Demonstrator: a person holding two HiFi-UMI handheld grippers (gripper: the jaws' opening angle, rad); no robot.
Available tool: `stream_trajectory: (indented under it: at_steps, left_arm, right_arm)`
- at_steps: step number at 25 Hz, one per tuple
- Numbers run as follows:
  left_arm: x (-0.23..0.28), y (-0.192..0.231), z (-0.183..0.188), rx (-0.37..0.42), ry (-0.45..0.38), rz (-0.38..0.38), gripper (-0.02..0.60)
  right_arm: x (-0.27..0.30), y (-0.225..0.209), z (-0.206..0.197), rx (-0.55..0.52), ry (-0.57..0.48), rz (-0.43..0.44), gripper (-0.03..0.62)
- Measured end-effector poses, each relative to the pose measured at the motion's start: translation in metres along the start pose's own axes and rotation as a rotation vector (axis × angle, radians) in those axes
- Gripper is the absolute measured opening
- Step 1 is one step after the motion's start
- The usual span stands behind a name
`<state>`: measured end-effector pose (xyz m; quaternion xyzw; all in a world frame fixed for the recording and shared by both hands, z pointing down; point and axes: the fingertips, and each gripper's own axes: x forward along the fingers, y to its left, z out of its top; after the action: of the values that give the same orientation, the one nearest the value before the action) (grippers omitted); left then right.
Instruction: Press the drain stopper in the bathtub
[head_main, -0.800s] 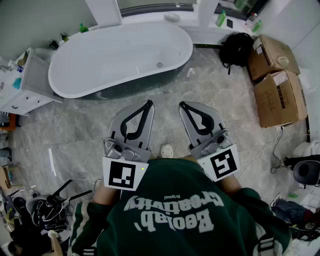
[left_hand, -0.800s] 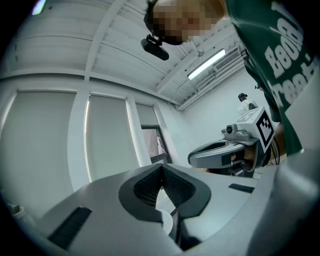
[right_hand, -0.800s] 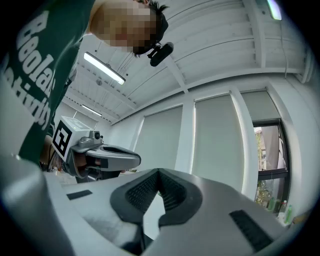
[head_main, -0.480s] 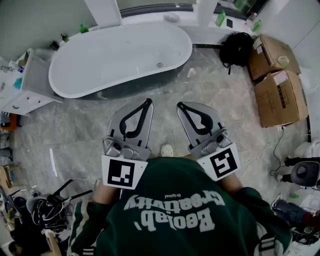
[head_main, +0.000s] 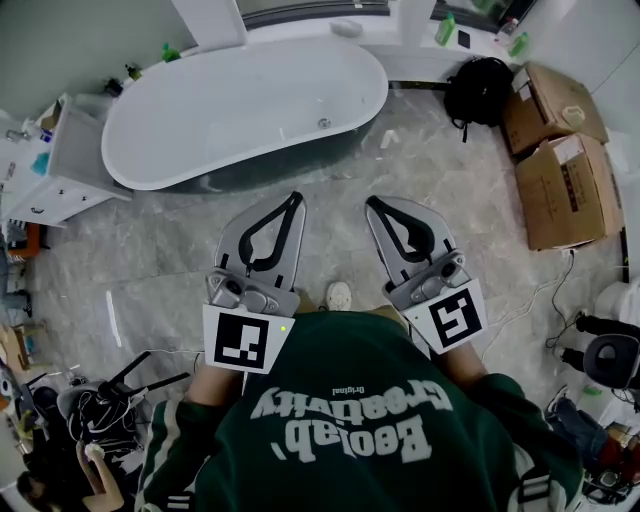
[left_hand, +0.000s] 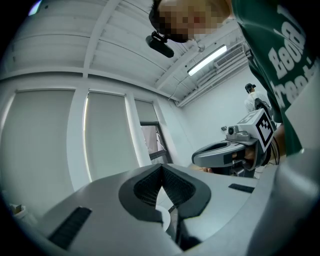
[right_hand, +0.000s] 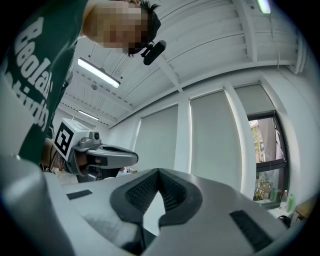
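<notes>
Head view: oval white bathtub (head_main: 220, 110), seemingly metal drain stopper (head_main: 323, 123); left gripper (head_main: 297, 198), right gripper (head_main: 370, 203) clenched.

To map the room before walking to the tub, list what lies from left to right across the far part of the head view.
white cabinet → bathtub → black backpack → cardboard boxes

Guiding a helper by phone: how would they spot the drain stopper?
Find the big white oval bathtub on the grey floor. Inside it, toward its right end in the head view, lies the drain stopper: a small round grey disc, the only mark on the bare white bottom.
</notes>
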<state>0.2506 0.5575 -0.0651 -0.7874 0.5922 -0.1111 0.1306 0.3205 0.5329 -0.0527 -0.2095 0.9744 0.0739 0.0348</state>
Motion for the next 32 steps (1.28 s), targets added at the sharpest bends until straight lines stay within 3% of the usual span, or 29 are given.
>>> stream_trajectory:
  at_steps: [6, 16, 19, 24, 32]
  left_arm:
    - [-0.005, -0.010, 0.004, 0.005, 0.001, -0.026, 0.003]
    - [-0.012, 0.005, -0.012, -0.002, 0.081, 0.035, 0.003]
    - [-0.008, 0.009, -0.016, 0.025, 0.098, 0.041, 0.003]
    - [0.004, 0.022, -0.030, 0.017, 0.120, 0.053, 0.003]
    - [0.042, 0.040, -0.056, 0.014, 0.118, 0.016, 0.003]
  right_arm:
    - [-0.003, -0.003, -0.005, -0.010, 0.023, -0.020, 0.011]
    - [-0.004, -0.006, -0.012, 0.017, 0.020, -0.043, 0.011]
    - [-0.002, -0.014, -0.013, 0.037, 0.018, -0.043, 0.011]
    - [0.010, -0.020, -0.022, -0.021, 0.038, -0.029, 0.011]
    - [0.038, -0.041, -0.041, -0.022, 0.068, -0.034, 0.011]
